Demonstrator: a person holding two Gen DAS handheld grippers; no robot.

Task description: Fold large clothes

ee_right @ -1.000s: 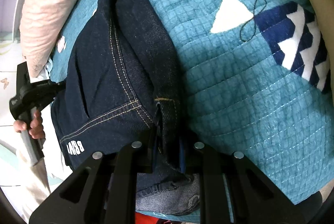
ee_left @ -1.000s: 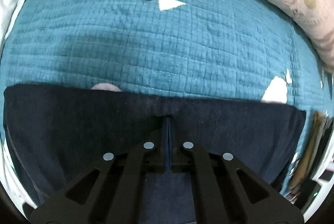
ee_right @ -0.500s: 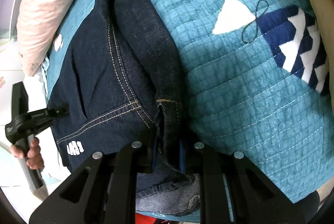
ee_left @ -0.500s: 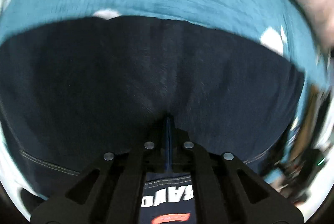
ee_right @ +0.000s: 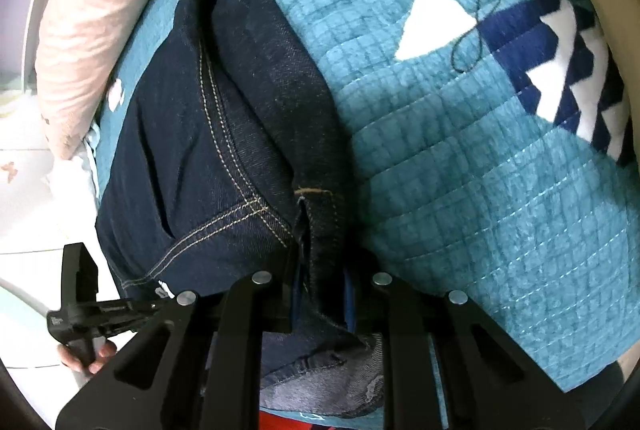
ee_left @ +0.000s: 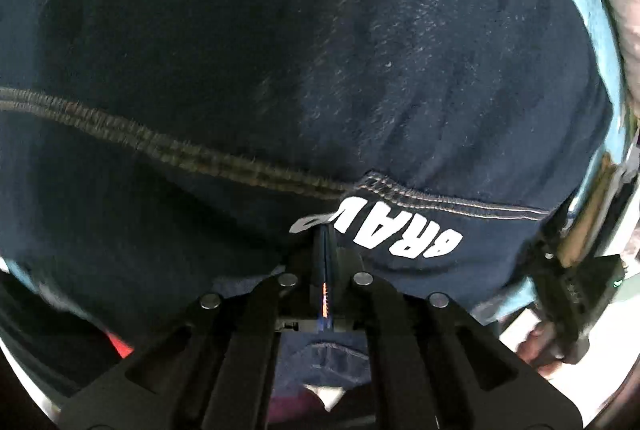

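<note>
We hold the left gripper (ee_left: pixel 325 250) pressed together on a thin edge of the dark jeans (ee_left: pixel 320 69), and over the last second it has carried that edge forward and down: a second ago its view was mostly teal quilt with the denim only a band along the bottom, whereas now the denim fills nearly the whole frame, with the white "BRAV" lettering (ee_left: pixel 384 234) just beyond the tips at 1 o'clock. We read that as the fold being brought over onto the rest of the garment, so this fold looks close to laid but not yet released. The right gripper (ee_right: pixel 320 290) has stayed put, pinching a thick bunch of denim at the waistband, with the jeans (ee_right: pixel 224 133) running from its tips toward 11 o'clock across the teal quilt (ee_right: pixel 460 189). Counting outward: two grippers, one pair of jeans, one quilt, one pink pillow (ee_right: pixel 92 29) at 10 o'clock in the right wrist view, and one white triangle patch (ee_right: pixel 430 25) at 1 o'clock beside one navy zigzag patch (ee_right: pixel 568 77).
</note>
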